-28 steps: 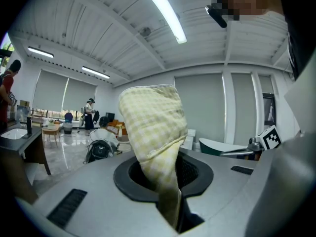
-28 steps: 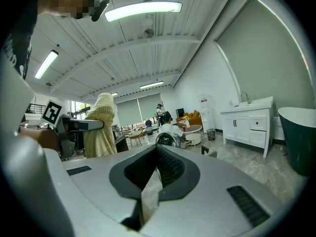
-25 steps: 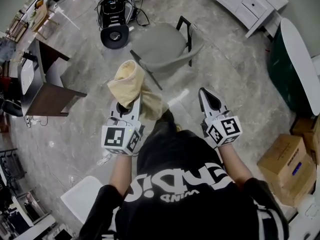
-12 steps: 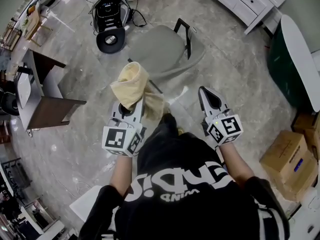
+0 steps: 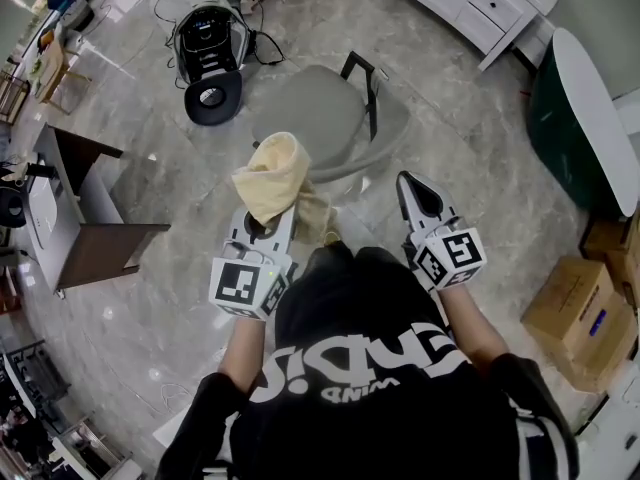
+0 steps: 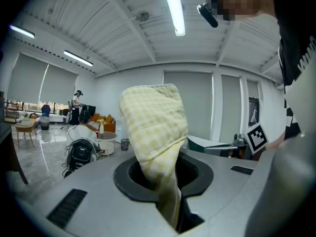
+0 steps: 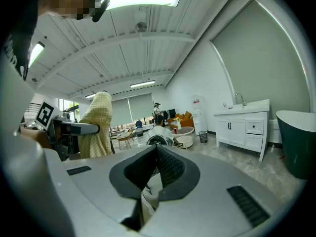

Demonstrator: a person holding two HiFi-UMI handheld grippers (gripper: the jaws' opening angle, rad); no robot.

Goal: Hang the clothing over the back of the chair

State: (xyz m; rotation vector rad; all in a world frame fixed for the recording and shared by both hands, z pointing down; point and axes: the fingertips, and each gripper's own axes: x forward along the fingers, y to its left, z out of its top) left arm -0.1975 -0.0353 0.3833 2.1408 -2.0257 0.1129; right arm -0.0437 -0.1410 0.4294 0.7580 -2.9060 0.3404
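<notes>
- Clothing [image 5: 272, 173], pale yellow check: a soft lump bunched up out of my left-hand jaws, with a looser tail drooping on its right side towards my body; the clothing is limp, so I judge it will sag wherever it is not supported
- My left gripper [image 5: 262, 233]: jaws clamped on the lower fold of the fabric, which its own view shows rising straight out of the slot between them [image 6: 155, 127]; it points forward, close to level
- Grey chair [image 5: 320, 118] with a dark frame: it stands on the floor [image 5: 470, 168] just ahead of the carried bundle and a little to its right, apart from it, with nothing draped on it yet; from above I cannot tell for certain which edge is the back
- Deciding relation: the chair lies almost along the line my left gripper points, so the loaded hand is the nearer one; I judge the fabric must be carried forward and lifted over the back's top edge, tail falling on the near side
- My right gripper [image 5: 406, 184]: tips drawn together on nothing, beside the left one and well clear of the fabric; the chair lies ahead and to its left
</notes>
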